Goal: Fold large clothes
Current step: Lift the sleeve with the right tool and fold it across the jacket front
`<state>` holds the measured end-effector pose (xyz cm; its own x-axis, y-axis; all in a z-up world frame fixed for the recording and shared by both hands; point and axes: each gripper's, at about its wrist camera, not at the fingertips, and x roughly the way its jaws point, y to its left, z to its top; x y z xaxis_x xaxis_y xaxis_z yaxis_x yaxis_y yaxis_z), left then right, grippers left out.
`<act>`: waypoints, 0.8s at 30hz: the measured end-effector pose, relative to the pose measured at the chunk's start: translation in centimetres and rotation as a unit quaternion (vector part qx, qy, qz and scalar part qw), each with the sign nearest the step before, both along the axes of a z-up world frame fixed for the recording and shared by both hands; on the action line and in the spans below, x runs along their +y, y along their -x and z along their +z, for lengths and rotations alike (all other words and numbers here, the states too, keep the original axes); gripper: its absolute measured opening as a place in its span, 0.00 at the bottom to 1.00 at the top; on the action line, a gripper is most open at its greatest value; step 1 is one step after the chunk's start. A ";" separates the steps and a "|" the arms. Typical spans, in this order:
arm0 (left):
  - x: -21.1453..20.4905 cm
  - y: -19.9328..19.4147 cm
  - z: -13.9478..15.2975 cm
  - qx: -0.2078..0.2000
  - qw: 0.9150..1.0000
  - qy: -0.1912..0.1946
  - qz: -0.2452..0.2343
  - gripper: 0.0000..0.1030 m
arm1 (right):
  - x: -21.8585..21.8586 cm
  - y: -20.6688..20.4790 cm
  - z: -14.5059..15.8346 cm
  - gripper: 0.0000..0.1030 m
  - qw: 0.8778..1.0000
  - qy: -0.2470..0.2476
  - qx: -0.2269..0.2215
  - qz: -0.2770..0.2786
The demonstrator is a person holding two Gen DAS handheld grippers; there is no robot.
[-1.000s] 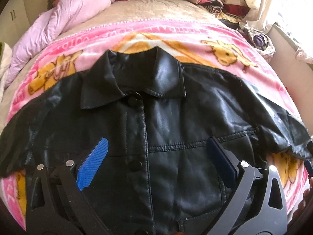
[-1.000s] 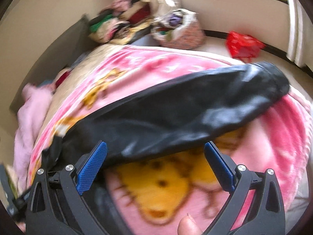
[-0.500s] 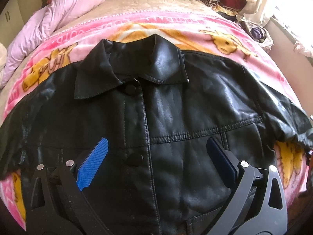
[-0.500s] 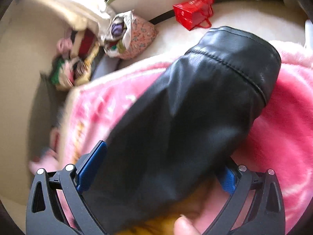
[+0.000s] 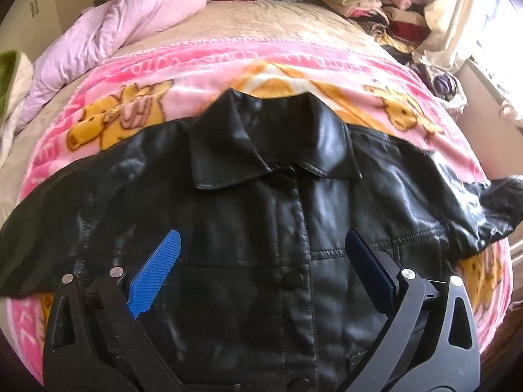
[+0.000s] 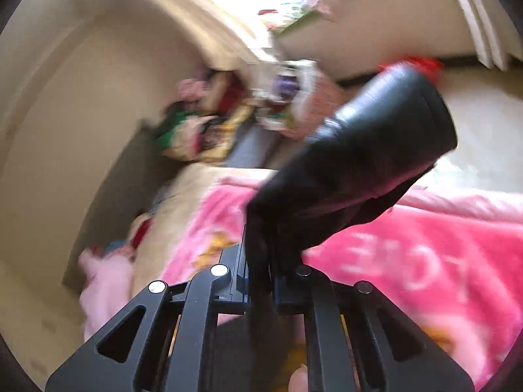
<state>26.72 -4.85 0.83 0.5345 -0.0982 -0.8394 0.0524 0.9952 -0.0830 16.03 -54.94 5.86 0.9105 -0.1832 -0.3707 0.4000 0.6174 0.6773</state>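
Note:
A black leather jacket (image 5: 278, 215) lies front-up and buttoned on a pink cartoon blanket (image 5: 183, 75), collar toward the far side. My left gripper (image 5: 264, 264) hovers open above the jacket's chest, with nothing between its blue pads (image 5: 155, 274). The jacket's right sleeve (image 5: 497, 205) is lifted off the bed at the right edge. In the right wrist view my right gripper (image 6: 258, 261) has its jaws closing and pinched on the black sleeve (image 6: 369, 153), whose cuff sticks up and away above the blanket (image 6: 425, 254).
A pink quilt (image 5: 130, 19) lies bunched at the bed's far left. Stacked folded clothes (image 5: 369, 3) sit at the far right corner, with a filled bag (image 5: 441, 81) on the floor beside the bed. A red basket (image 6: 421, 63) stands by the wall. A fingertip (image 6: 299, 379) shows below the right gripper.
The right gripper went from open around the sleeve to shut on it and lifted it off the blanket. The left gripper drew back slightly over the jacket and stayed open.

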 end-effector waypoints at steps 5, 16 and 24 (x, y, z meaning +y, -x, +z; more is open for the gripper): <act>2.5 0.3 1.7 -0.010 0.999 0.037 0.010 0.92 | 7.5 -2.5 5.7 0.09 0.988 0.073 -0.064 0.119; 10.8 2.1 5.4 -0.049 0.993 0.094 0.060 0.92 | 26.6 -6.6 8.6 0.08 0.919 0.195 -0.098 0.328; 17.0 4.1 5.0 -0.059 0.973 0.211 0.070 0.92 | 37.9 -6.5 2.8 0.08 0.870 0.255 -0.053 0.418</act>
